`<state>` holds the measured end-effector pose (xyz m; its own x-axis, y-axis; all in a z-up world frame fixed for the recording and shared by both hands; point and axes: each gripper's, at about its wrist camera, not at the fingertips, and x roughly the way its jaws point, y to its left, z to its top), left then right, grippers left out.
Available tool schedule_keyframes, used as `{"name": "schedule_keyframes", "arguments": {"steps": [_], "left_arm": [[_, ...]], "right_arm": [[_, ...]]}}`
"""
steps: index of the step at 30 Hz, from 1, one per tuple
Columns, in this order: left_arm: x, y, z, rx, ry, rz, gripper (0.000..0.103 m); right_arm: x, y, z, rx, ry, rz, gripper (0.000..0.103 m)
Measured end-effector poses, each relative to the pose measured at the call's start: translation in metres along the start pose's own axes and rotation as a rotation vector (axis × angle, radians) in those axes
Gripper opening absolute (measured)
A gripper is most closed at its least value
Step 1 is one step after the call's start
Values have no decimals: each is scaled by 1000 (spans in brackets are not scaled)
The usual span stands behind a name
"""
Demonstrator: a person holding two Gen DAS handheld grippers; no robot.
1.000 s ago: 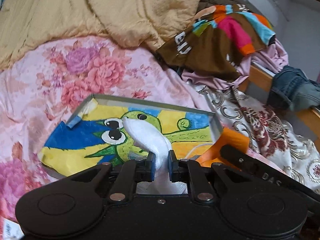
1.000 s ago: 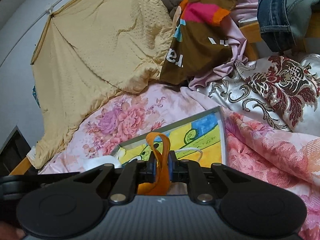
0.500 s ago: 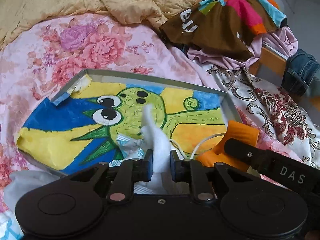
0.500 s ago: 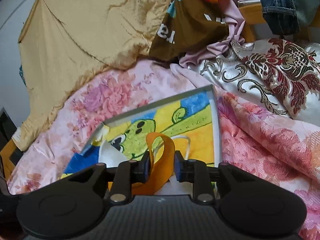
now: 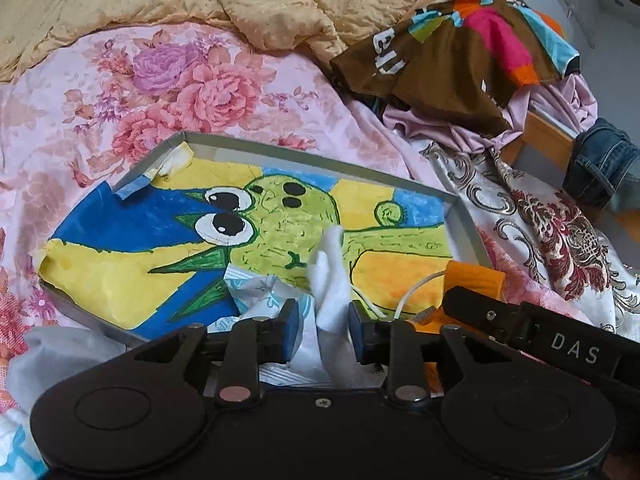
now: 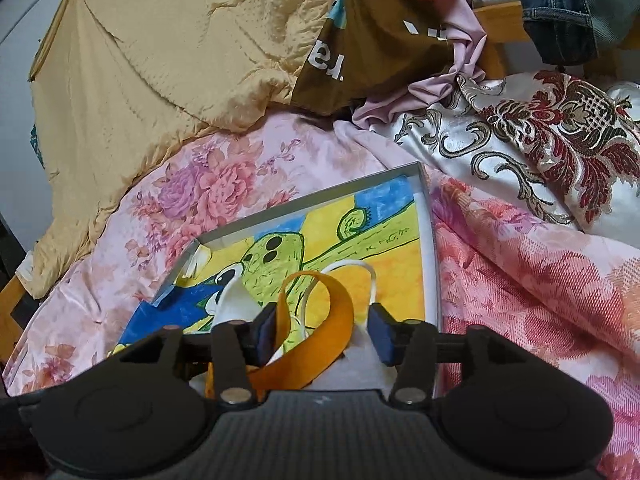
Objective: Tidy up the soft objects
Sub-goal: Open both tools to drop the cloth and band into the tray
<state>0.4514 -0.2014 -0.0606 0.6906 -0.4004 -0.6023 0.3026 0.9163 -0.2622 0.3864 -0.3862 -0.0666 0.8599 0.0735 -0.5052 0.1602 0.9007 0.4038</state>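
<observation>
Two sets of tongs have just been opening over a shallow grey tray [image 5: 466, 220] lined with a cartoon drawing, on a floral bed. Left tongs [image 5: 324, 326] stand apart around white cloth [image 5: 326, 276]; right tongs [image 6: 322, 334] apart around an orange ribbon loop [image 6: 320, 320]. Both items appear released into the tray; next, withdraw cleanly.

A pink floral bedsheet [image 5: 168, 92] covers the centre of both views. A crumpled tan quilted blanket [image 6: 168, 52] fills the upper left. A pale grey wall [image 6: 16, 16] shows at the far left edge of the right wrist view. A light wooden bed rail [image 5: 544, 136] runs at the right. Soft daylight, even.
</observation>
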Motion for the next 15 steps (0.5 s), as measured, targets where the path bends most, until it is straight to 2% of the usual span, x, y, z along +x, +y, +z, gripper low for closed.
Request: {"name": "schedule_keyframes", "arguments": {"steps": [4,7,12,15], "left_arm": [[-5,2,0,-24,-28,3,50],[-11,4,-1,-21,-78,-1,63],[-25,13,-7,-66,-148,1,70],[-35,17,-6,-77,-184,-3,77]], "right_arm": [[0,-1,0,6,-1,1,64],[-1,-4,2,27,-3,8,71],[-12,-7,2,35,-42,51,88],[-21,-12,2,64,-69,57,93]]}}
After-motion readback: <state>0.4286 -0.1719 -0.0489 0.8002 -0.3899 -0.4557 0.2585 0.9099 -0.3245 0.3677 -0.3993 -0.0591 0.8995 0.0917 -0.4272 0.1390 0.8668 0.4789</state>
